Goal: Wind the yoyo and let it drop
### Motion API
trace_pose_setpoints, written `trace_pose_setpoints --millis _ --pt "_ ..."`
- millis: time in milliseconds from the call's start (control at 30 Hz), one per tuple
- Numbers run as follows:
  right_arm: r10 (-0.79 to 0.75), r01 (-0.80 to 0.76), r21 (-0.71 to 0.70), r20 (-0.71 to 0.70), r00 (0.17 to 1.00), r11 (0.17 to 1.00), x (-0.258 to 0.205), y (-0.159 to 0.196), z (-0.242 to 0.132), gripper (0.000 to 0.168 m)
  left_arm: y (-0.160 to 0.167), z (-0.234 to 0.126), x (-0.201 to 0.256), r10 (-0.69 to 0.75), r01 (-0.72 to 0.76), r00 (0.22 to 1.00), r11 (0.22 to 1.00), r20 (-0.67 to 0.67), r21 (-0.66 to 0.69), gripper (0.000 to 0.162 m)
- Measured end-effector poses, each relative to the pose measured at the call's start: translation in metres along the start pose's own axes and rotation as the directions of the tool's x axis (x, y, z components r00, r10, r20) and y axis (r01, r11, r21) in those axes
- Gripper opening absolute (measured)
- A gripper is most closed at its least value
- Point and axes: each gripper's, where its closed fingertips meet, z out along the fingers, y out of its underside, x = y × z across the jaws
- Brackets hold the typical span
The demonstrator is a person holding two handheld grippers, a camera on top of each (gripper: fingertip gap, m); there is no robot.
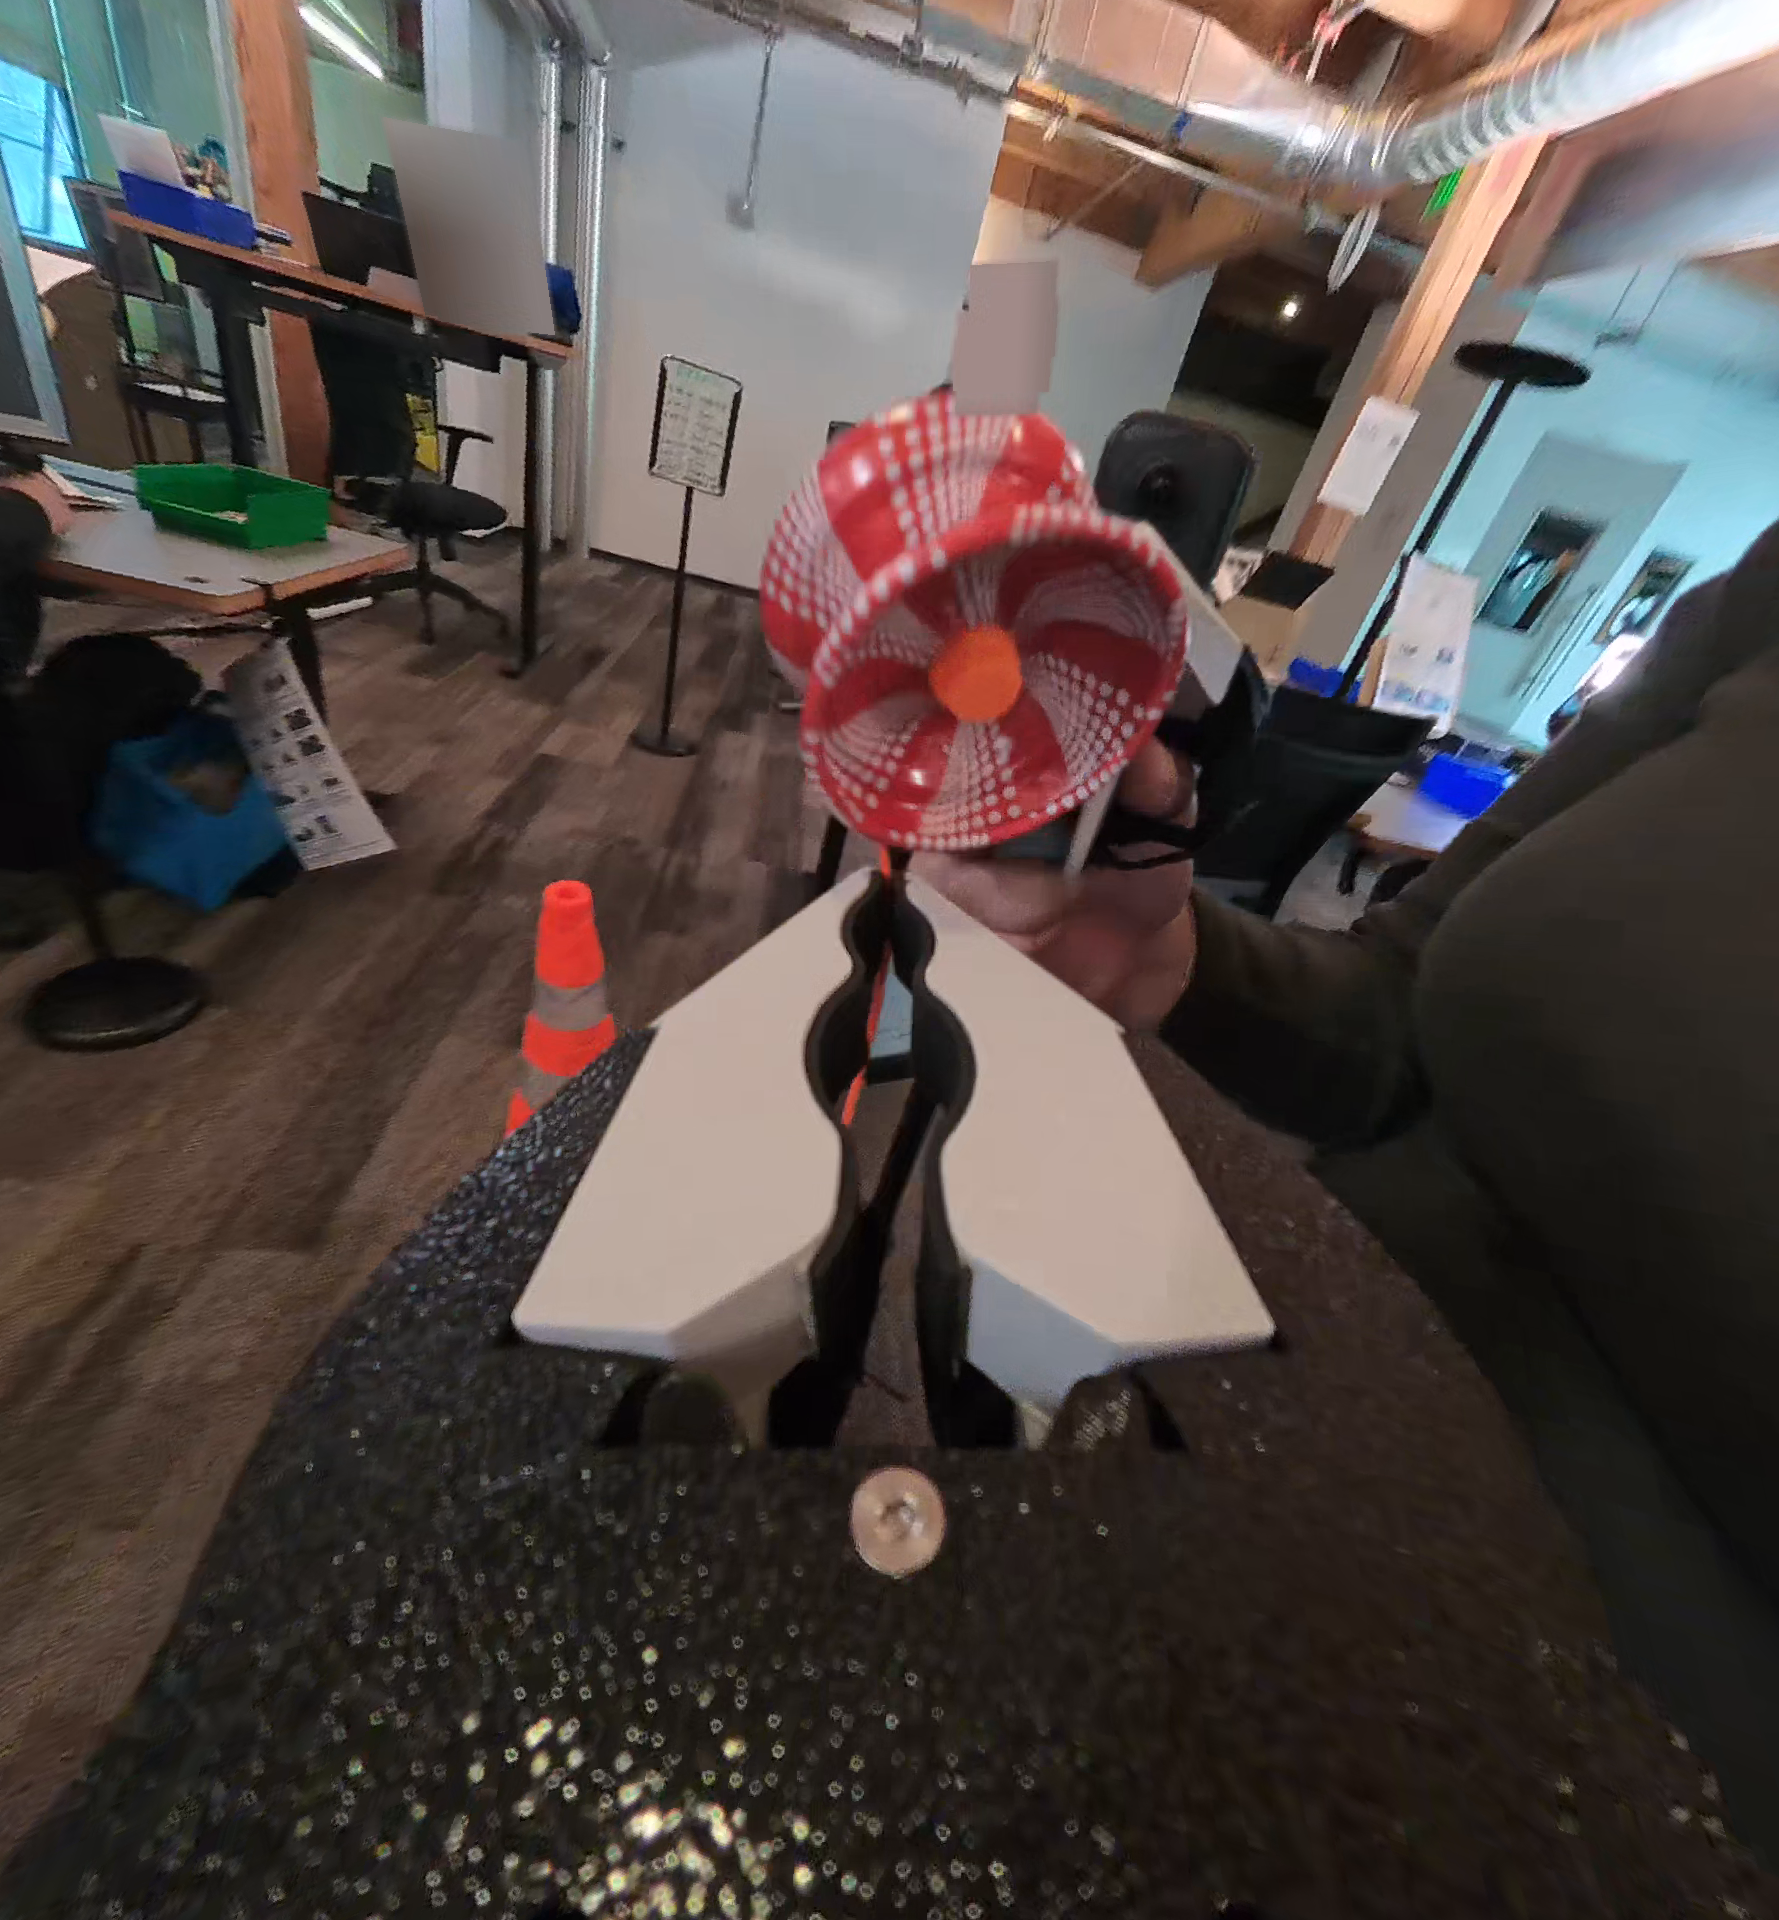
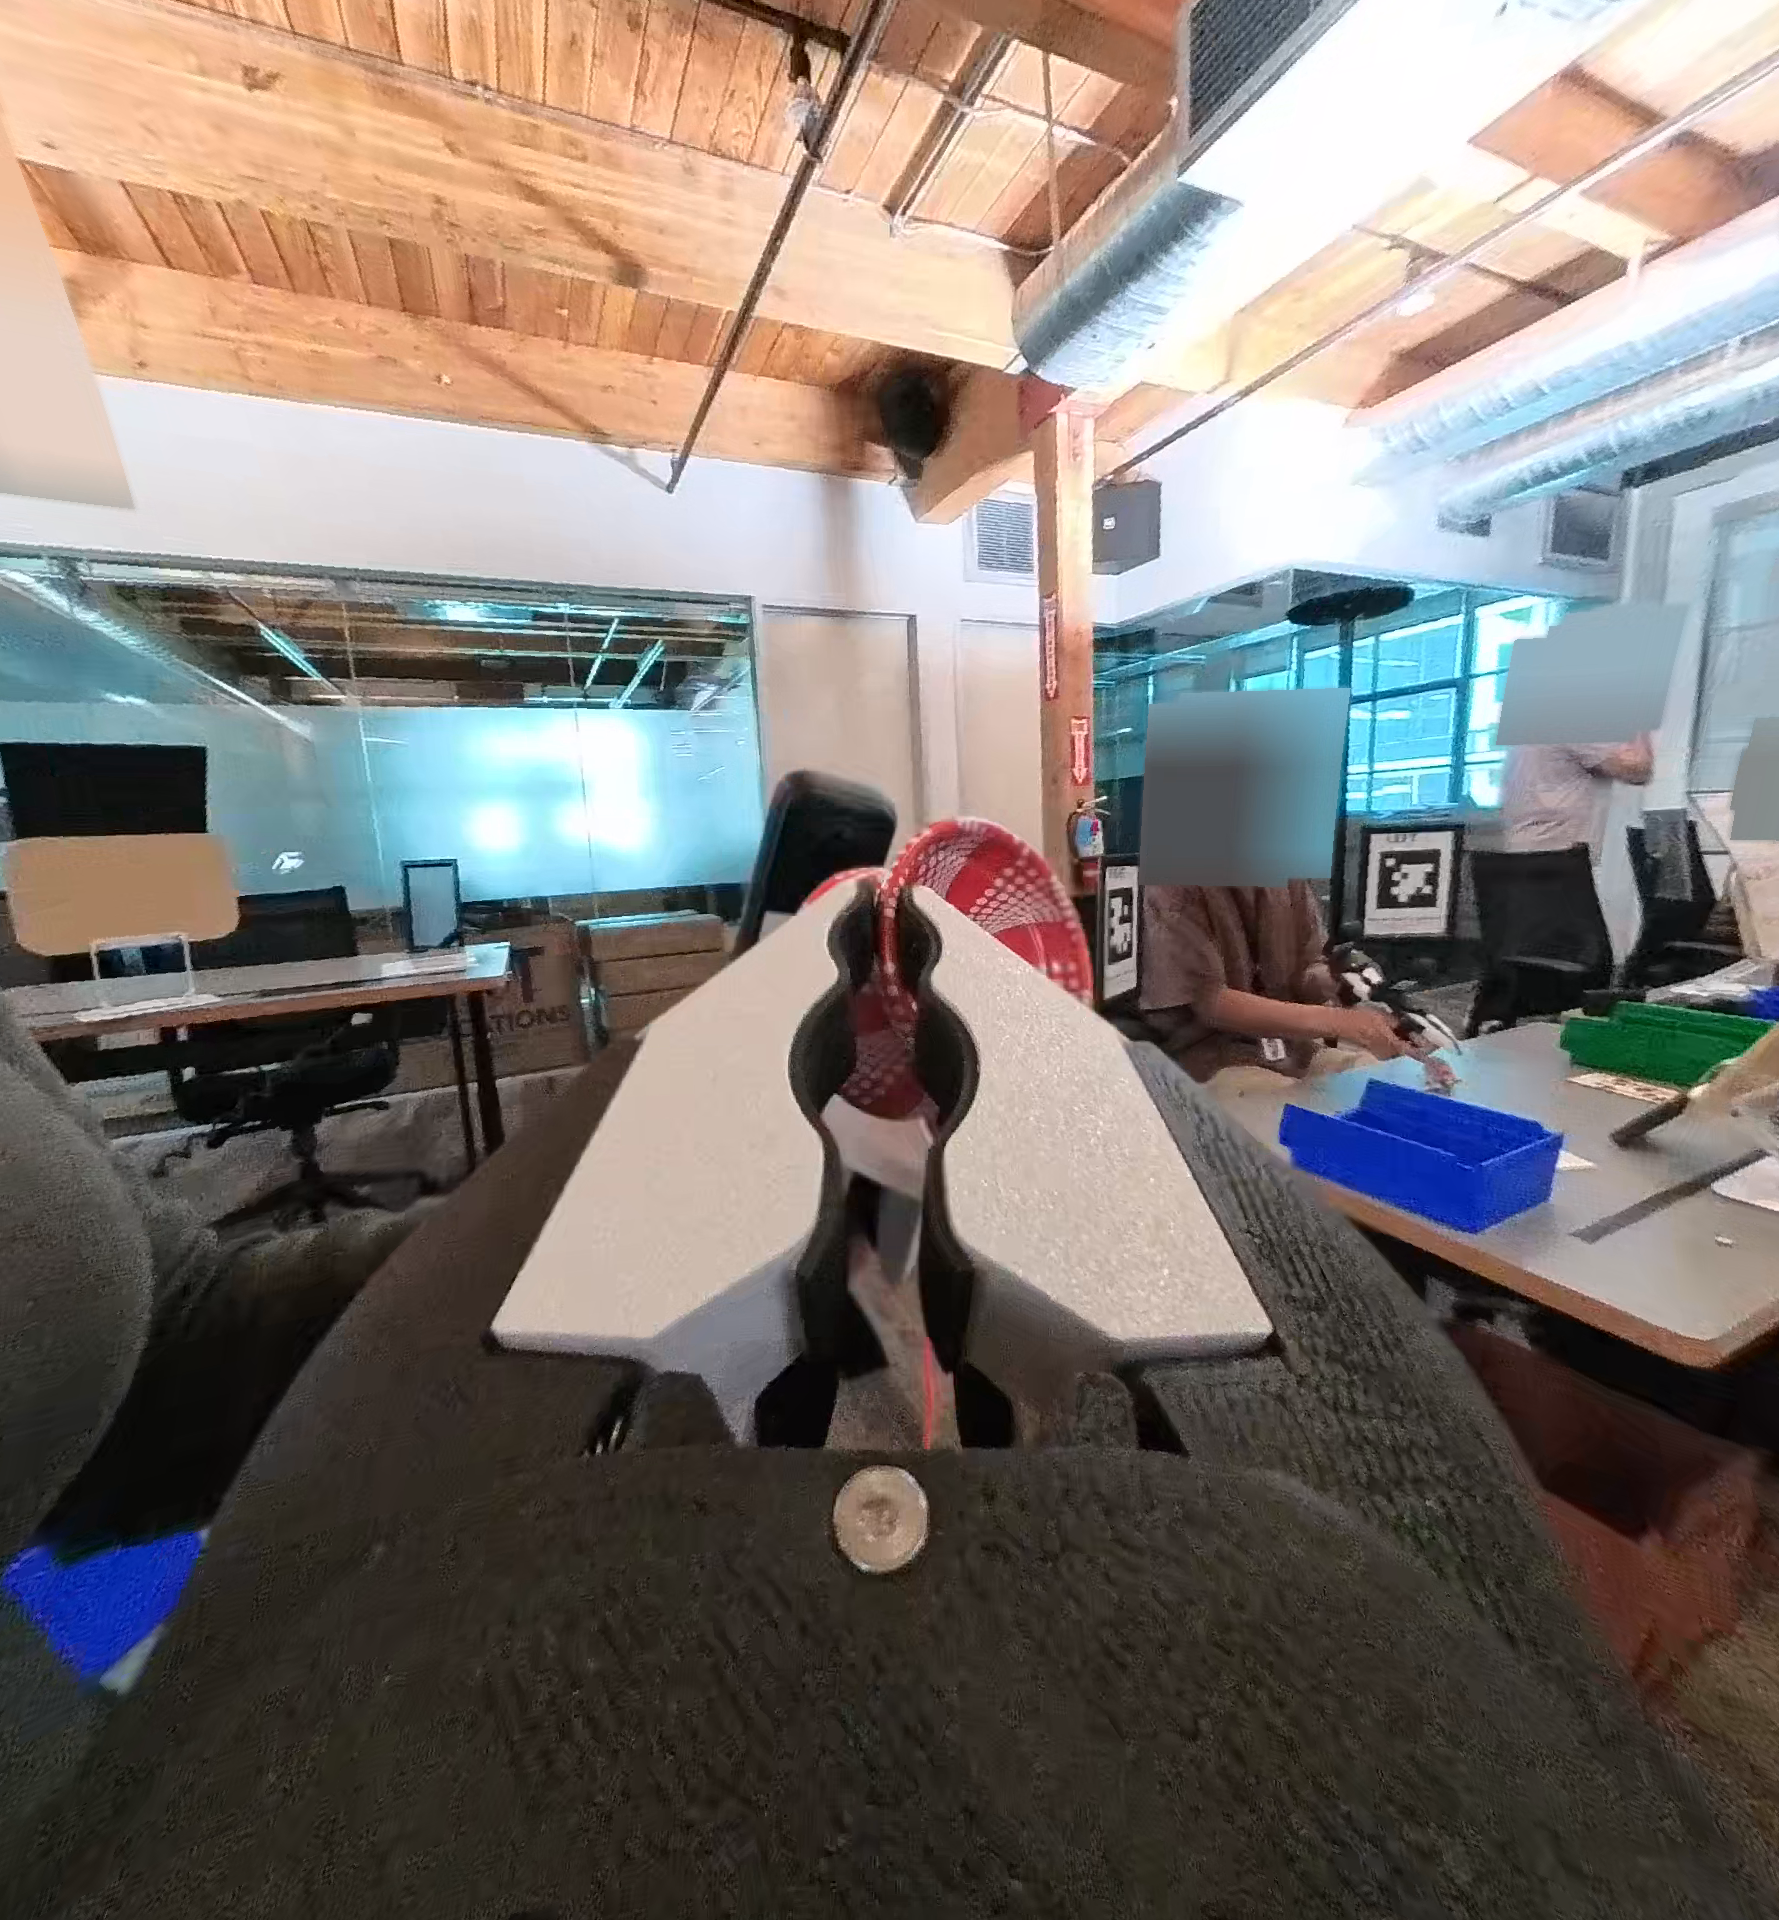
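Observation:
The yoyo (image 1: 978, 665) is red with white dotted swirls and an orange hub, and it is held up in the air. My left gripper (image 1: 890, 899) is shut just below it, with the orange string (image 1: 869, 1003) pinched between its white fingers. In the right wrist view my right gripper (image 2: 890, 909) is shut on the yoyo's rim (image 2: 989, 914), which sticks out past the fingertips. The string (image 2: 929, 1382) also hangs down between its fingers. The right gripper's camera (image 1: 1171, 488) and the hand (image 1: 1093, 925) holding it show behind the yoyo in the left wrist view.
An orange traffic cone (image 1: 565, 997) and a sign stand (image 1: 693, 436) are on the wooden floor ahead left. A table holds a green tray (image 1: 236, 504). At right, a grey table (image 2: 1612, 1288) holds a blue bin (image 2: 1425, 1148), with people beside it. A dark sleeve (image 1: 1591, 831) fills the right. The tips of one gripper are about 7 cm away from the tips of the other.

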Motion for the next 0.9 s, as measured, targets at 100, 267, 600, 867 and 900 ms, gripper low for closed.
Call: trace_pose_setpoints --millis 100,267,600,867,900 --pt "-0.033 0.034 0.015 -0.052 0.998 0.999 0.006 0.0 0.0 0.001 0.018 0.02 0.007 -0.081 0.081 0.995 0.997 -0.05 -0.014 0.0" --pt "-0.162 0.153 -0.066 -0.153 0.975 0.986 0.022 0.008 -0.009 0.001 0.045 0.031 0.048 -0.103 0.052 0.968 0.974 -0.227 -0.219 0.0" --pt "-0.049 0.052 -0.052 0.064 0.997 0.997 0.002 0.013 -0.021 0.001 -0.064 -0.025 -0.044 0.315 -0.219 0.904 0.921 0.287 -0.322 0.0" --pt "0.105 -0.102 0.146 -0.012 0.994 0.984 0.026 -0.011 -0.019 0.002 0.046 0.022 -0.025 -0.145 0.142 0.989 0.856 0.032 -0.498 0.0" --pt "0.1 -0.093 0.155 -0.041 0.994 0.984 0.031 -0.01 -0.02 0.002 0.045 0.026 -0.016 -0.179 0.152 0.984 0.869 -0.012 -0.471 0.0"
